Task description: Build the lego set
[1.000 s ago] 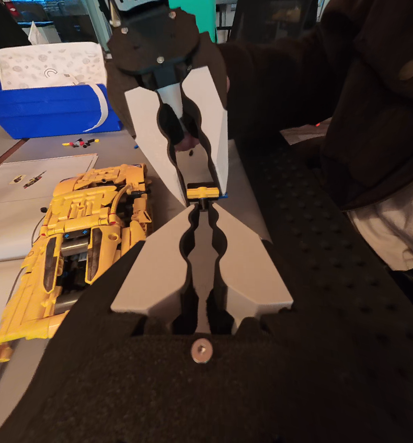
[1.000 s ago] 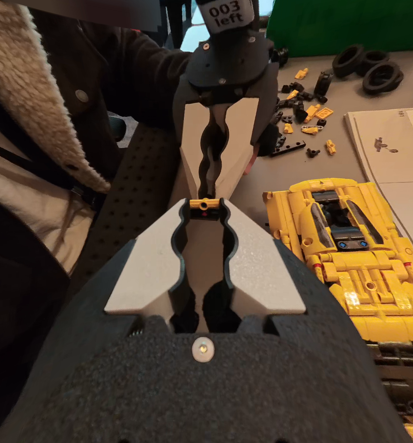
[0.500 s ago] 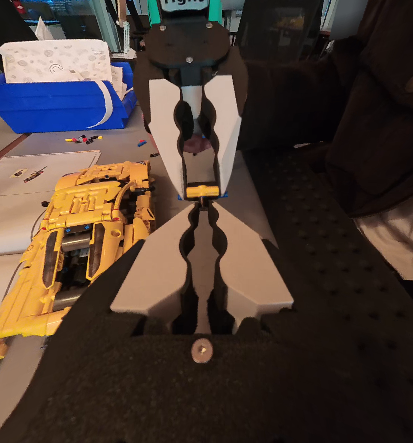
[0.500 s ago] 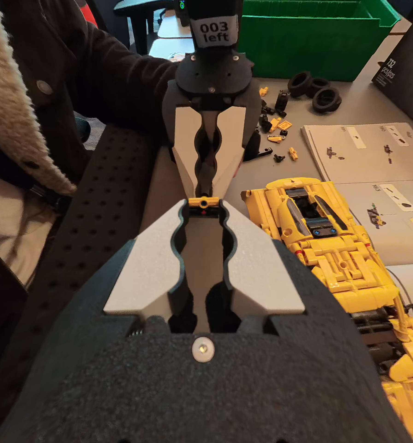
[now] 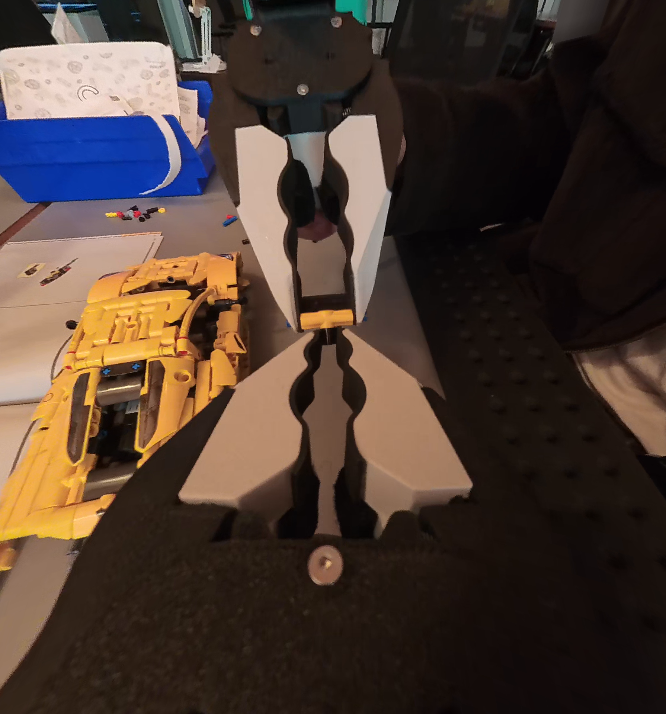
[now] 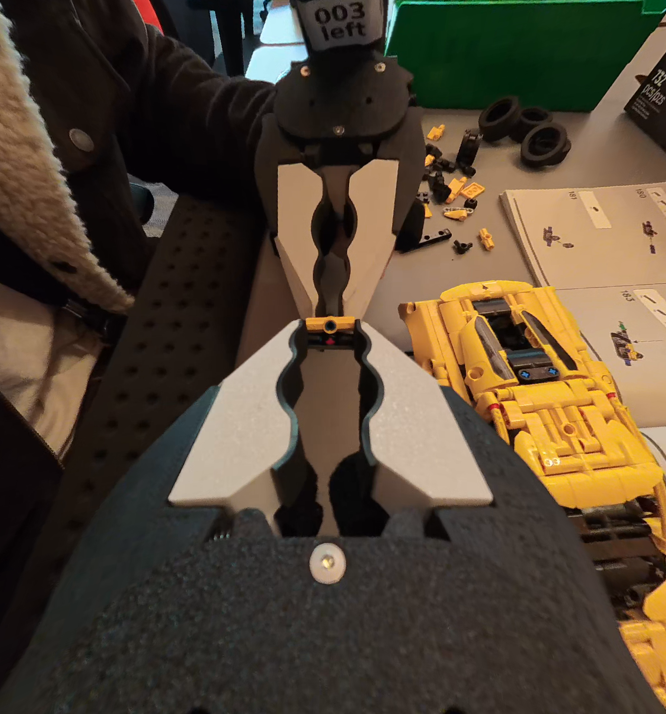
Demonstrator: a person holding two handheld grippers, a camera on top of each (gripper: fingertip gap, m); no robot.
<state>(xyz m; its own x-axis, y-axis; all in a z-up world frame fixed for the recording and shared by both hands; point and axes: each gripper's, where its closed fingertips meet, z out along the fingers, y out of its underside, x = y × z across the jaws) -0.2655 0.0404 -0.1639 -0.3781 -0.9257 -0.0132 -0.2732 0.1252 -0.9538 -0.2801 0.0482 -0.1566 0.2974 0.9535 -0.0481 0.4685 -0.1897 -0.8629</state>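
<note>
My right gripper [image 6: 329,333] is shut on a small yellow lego connector [image 6: 329,323] with a black part under it. My left gripper [image 5: 327,337] faces it tip to tip and is shut on a small black piece [image 5: 327,333] that touches the middle of the connector [image 5: 327,318]. Both are held above the table's near edge. In the left wrist view the right gripper [image 5: 327,322] comes down from the top. In the right wrist view the left gripper [image 6: 329,311] does the same. The yellow lego car [image 5: 130,386] lies on the table beside them [image 6: 536,405].
A blue bin [image 5: 84,154] with paper stands at the back. An open instruction booklet [image 6: 602,239] lies beside the car. Black tyres [image 6: 532,131], loose small parts [image 6: 451,193] and a green bin [image 6: 517,50] are behind. A black perforated board [image 6: 161,347] and a person's dark coat are close by. Both grippers' tips are close together, under 4 cm apart.
The right gripper has swung from a tilt into line with the left one. Both grippers keep their grip and stay tip to tip. Both views have tilted up a little.
</note>
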